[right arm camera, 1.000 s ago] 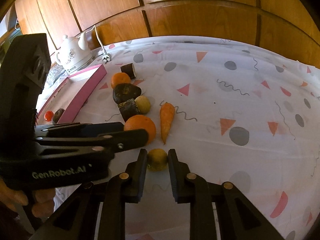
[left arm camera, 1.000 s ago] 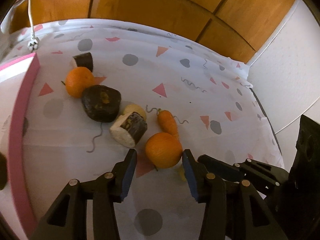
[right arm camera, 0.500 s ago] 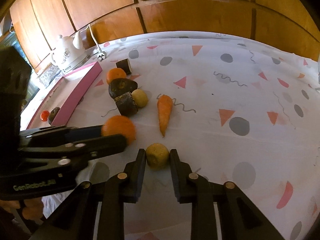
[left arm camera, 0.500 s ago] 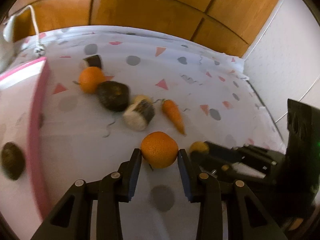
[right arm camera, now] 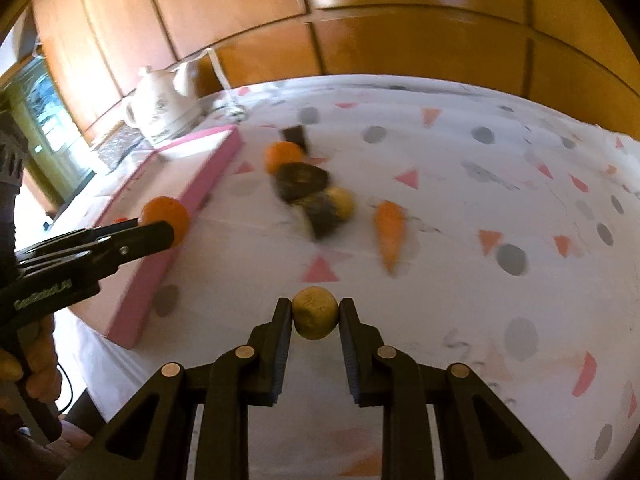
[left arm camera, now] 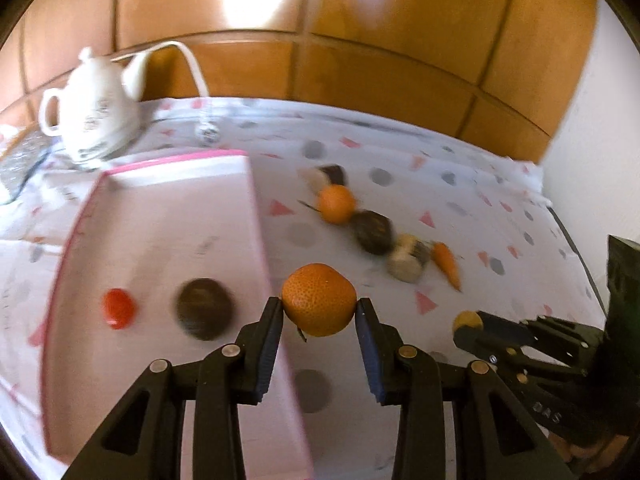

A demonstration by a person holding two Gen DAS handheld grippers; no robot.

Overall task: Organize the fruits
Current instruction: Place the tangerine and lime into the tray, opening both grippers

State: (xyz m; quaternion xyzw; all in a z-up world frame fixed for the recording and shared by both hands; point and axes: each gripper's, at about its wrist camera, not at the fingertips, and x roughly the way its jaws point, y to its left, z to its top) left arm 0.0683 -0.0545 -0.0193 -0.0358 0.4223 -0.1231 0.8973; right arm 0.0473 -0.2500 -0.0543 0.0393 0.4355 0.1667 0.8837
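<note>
The left claw [left arm camera: 319,316] grips a round, firm orange mandarin [left arm camera: 319,299] across its widest part; the right claw [right arm camera: 315,320] clamps a small, light yellow-brown fruit [right arm camera: 315,317] the same way.

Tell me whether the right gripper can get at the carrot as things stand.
Probably not yet: the right gripper is shut on a small yellow fruit. The carrot itself lies uncovered just ahead.

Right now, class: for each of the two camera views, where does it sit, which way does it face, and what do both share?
Left wrist: rides the left hand-held gripper, facing forward and down at its orange by the pink tray; its own fingers show.
Right wrist: rides the right hand-held gripper, facing its small yellow fruit; a hand shows.
Shared: teapot, carrot, each other's gripper.
</note>
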